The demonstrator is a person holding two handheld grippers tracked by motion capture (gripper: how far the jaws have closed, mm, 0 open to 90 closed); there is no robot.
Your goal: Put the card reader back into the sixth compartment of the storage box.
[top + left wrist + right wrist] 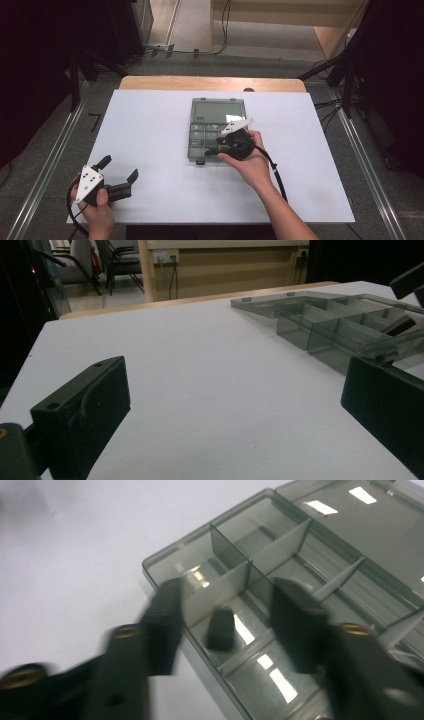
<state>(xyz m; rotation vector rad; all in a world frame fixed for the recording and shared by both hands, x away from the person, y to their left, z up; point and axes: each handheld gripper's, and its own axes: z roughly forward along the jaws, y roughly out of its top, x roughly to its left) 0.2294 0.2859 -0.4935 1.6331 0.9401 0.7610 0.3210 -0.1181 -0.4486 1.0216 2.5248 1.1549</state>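
Compartment box, smoky translucent plastic with its lid swung open flat toward the far edge of the table, lies a little right of the table's middle. Thin dividers split its tray into rectangular cells; glare on the glossy floors makes most cells hard to read from the high view. My right gripper hangs over the tray's near-right part, and the person's right hand and the gripper body cover that corner of the box. In the right gripper view my two black jaws are smeared by motion blur and stand apart, released, on either side of a small dark block that lies in a cell near the box's outer wall; I cannot tell what the block is made of, and nothing is gripped. The lid is cut off at that view's upper right.

My left gripper rests near the table's near-left corner, held by the left hand, well apart from the box. Its matte black jaws are spread wide over bare white tabletop, holding nothing. In the left gripper view the box is cropped at the right edge.
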